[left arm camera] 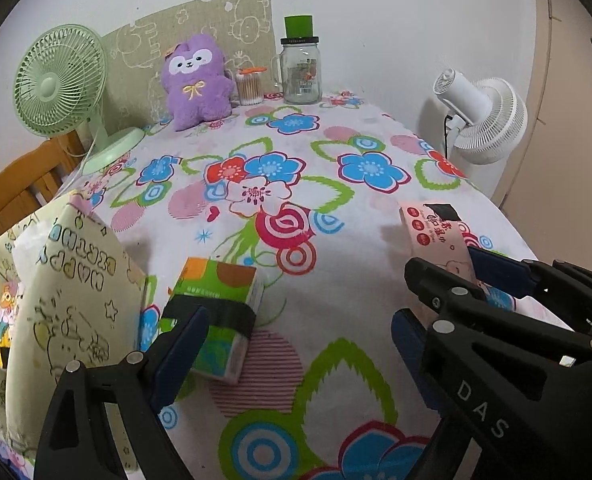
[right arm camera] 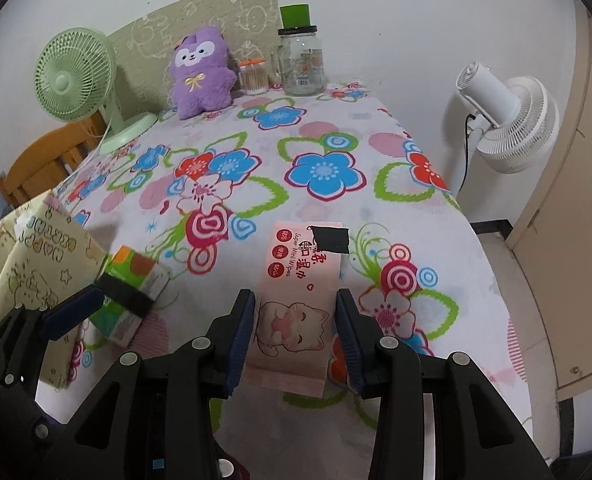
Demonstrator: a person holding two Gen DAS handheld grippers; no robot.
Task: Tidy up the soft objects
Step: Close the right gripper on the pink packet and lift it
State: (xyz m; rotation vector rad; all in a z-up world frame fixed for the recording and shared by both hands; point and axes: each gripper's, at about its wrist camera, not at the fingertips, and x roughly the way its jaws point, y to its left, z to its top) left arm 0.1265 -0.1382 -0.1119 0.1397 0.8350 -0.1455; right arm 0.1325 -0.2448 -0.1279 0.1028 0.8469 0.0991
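The right gripper (right arm camera: 296, 334) pinches a pink wipes pack (right arm camera: 296, 304); the left gripper (left arm camera: 292, 344) is spread beside the gift bag (left arm camera: 72, 292).

Right gripper (right arm camera: 296, 332) seemingly clamps pink wipes pack (right arm camera: 296, 304) above floral tablecloth (right arm camera: 336, 152).

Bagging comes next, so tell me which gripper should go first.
Probably the right gripper: it already clamps the pink wipes pack. The left gripper stands open, the green tissue pack unheld, beside the gift bag.

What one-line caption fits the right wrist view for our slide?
Right gripper holds a pink wet-wipes pack above the floral tablecloth, green tissue pack at left.
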